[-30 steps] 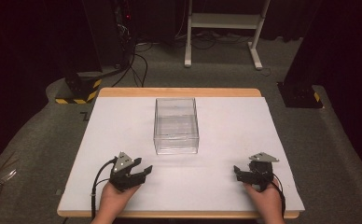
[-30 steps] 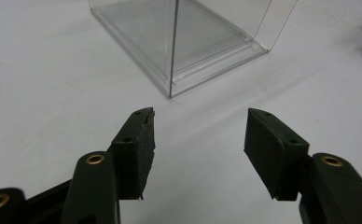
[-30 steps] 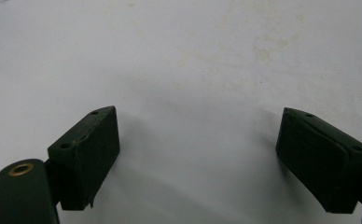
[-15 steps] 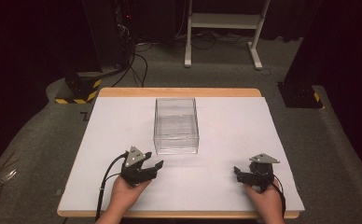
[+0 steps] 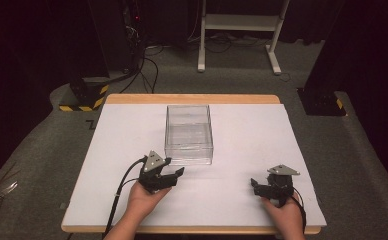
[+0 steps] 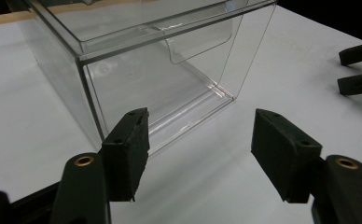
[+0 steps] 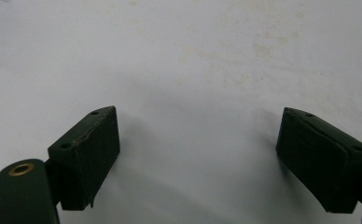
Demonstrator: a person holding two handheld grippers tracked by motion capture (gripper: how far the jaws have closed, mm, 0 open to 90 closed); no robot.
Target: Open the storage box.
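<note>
Nearest us, we hold the left gripper (image 5: 174, 175) just short of the clear box (image 5: 189, 133), its jaws spread wide with nothing between them, aimed at the box's near corner. Our right gripper (image 5: 255, 184) rests well to the box's right, jaws likewise apart over bare white table (image 5: 242, 130). The box stands mid-table, beyond both.

The clear rectangular plastic box (image 6: 137, 79) runs off the top edge in the left gripper view, the other gripper's black fingers (image 6: 356, 84) get clipped at the right edge, and both forearms leave the high view's bottom.
</note>
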